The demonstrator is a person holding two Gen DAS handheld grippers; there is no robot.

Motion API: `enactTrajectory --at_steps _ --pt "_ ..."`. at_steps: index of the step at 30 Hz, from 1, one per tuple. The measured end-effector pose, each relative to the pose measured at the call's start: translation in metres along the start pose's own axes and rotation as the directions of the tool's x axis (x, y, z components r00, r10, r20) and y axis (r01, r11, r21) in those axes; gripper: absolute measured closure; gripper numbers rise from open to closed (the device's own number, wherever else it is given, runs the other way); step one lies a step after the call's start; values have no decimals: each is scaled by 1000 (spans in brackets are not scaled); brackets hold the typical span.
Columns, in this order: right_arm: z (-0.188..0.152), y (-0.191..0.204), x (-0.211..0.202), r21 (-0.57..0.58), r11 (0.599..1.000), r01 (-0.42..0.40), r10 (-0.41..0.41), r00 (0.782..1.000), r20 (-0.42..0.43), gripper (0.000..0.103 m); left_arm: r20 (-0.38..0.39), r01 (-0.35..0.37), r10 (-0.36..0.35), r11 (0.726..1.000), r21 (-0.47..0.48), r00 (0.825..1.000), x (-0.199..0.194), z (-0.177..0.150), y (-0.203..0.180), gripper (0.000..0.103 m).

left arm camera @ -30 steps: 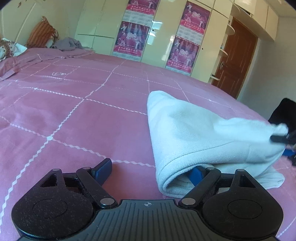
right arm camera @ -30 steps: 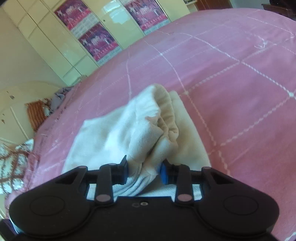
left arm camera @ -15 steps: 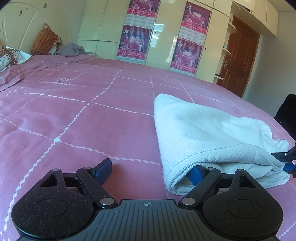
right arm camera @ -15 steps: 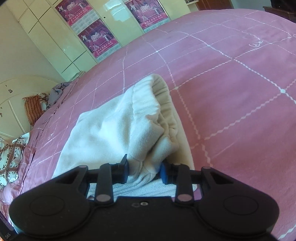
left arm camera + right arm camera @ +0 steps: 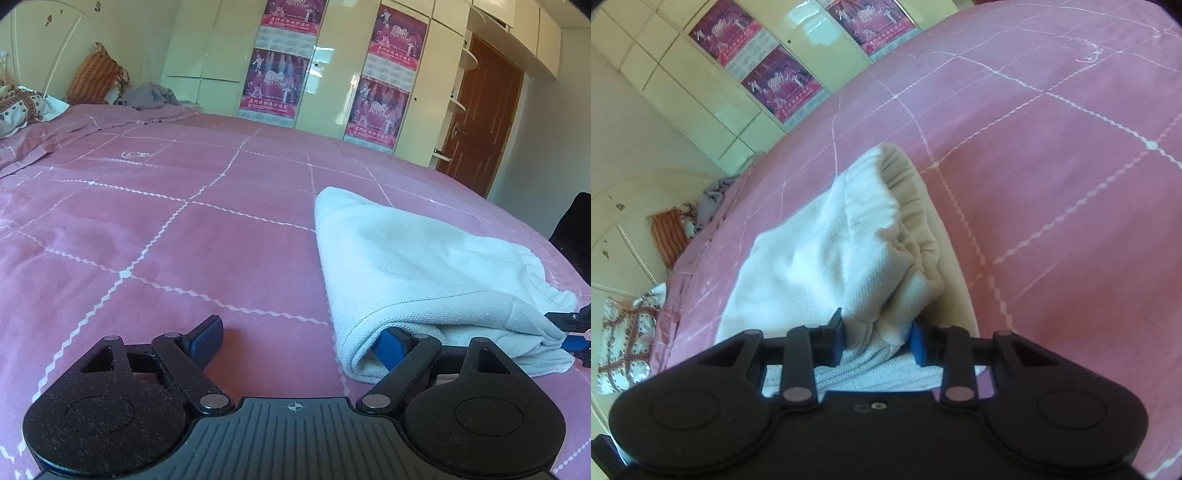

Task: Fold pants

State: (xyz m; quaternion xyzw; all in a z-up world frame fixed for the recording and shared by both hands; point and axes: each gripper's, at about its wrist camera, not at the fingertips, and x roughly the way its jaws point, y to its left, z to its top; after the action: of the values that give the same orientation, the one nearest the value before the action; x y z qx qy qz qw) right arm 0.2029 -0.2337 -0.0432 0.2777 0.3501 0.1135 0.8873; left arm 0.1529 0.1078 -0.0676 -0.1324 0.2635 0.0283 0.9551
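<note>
Both cameras sit low and close over the bed (image 5: pixel 155 236), each looking down its own fingers; they share the white pants (image 5: pixel 413 266), at two o'clock from the left, twelve from the right (image 5: pixel 827 258).

Each gripper is matte black plastic: the left gripper (image 5: pixel 297 341) has a ribbed centre plate with a small crosshair mark, the right gripper (image 5: pixel 877 338) a smooth one. Both have round side discs, silver pivot pins and blue pads.

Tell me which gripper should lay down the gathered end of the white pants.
Right. The right gripper is already clamped on the bunched waistband of the white cotton pants. The left gripper stands open, one finger tucked under the fold, gripping nothing.
</note>
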Motion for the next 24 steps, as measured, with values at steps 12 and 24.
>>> enactTrajectory --at_steps 12,24 --pt "15 49 -40 -334 934 125 -60 978 200 78 72 73 -77 995 62 994 -18 46 -25 56" --pt "20 84 4 -607 761 228 -136 971 195 78 -3 207 -213 947 247 977 36 91 -70 55"
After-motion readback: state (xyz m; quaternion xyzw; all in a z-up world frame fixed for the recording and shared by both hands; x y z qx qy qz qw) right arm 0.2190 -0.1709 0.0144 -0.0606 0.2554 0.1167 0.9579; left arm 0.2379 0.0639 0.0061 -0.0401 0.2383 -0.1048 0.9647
